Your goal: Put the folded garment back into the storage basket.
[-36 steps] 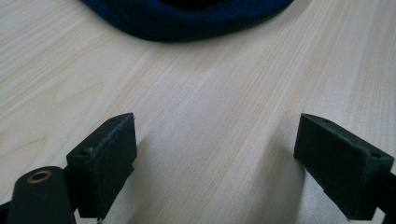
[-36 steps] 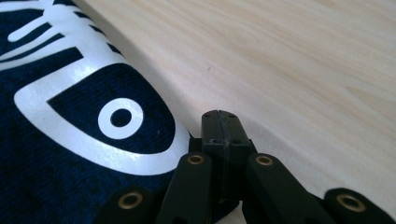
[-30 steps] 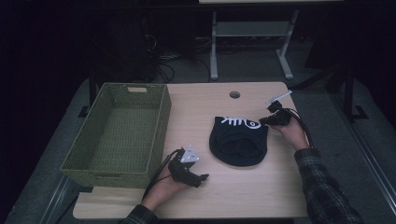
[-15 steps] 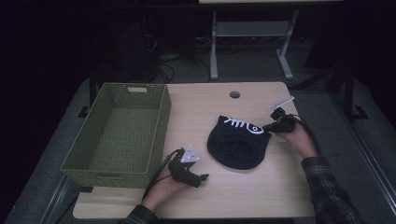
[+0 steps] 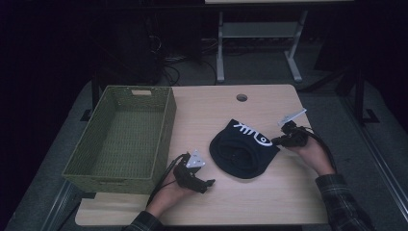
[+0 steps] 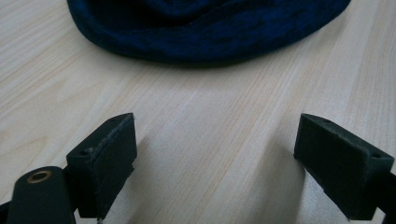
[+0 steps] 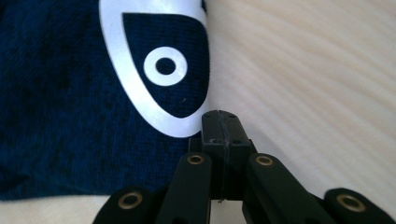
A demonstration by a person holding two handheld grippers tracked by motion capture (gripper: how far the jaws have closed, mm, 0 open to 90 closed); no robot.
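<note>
A dark blue knit hat (image 5: 243,154) with a white fish-bone print lies on the wooden table (image 5: 207,113). My right gripper (image 5: 275,141) is shut at the hat's right corner. In the right gripper view its closed tips (image 7: 219,117) meet the hat's edge (image 7: 60,116) beside the white eye of the print. My left gripper (image 5: 209,183) rests on the table just left of the hat's front. It is open, and its jaws (image 6: 215,158) stand wide apart over bare wood with the hat's rim (image 6: 210,28) a little ahead.
A green woven basket (image 5: 163,139), nothing in it, stands at the table's left side, close behind my left hand. A round cable hole (image 5: 241,97) sits near the table's far edge. Beyond the table is a dark floor with a metal stand.
My right gripper has moved toward the person's side of the table, and the hat's right corner has come along with it. The left gripper has stayed put.
</note>
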